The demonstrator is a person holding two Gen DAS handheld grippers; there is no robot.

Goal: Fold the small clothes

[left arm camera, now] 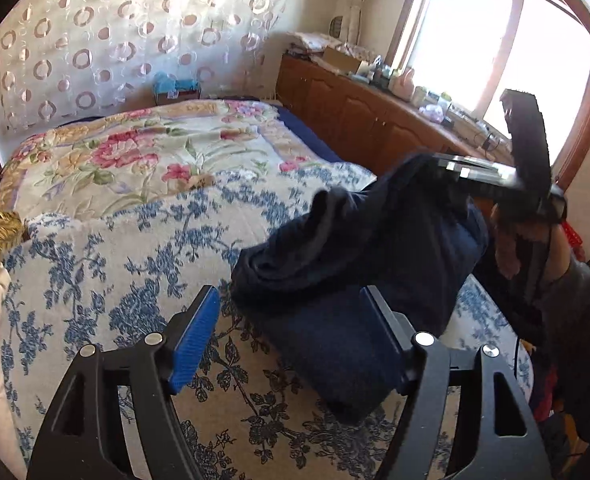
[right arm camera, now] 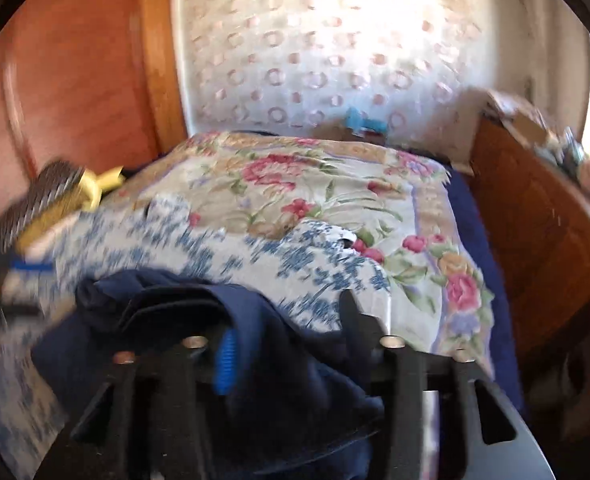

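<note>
The left gripper (left arm camera: pixel 291 344) is wide open and holds nothing; the dark blue cloth (left arm camera: pixel 355 264) lies just ahead on the bed (left arm camera: pixel 135 240). The right gripper (right arm camera: pixel 291 336) has cloth bunched between its fingers, probably lifting it to fold; its grip is unclear.

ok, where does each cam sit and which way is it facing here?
Left wrist: on the left gripper, low over the bed, facing its far end and the window; its open fingers straddle the navy garment, and the right gripper and hand show.
Right wrist: on the right gripper, facing along the bed to the curtain; blurred, garment draped between its fingers.
Shared: garment, bed, curtain.
</note>
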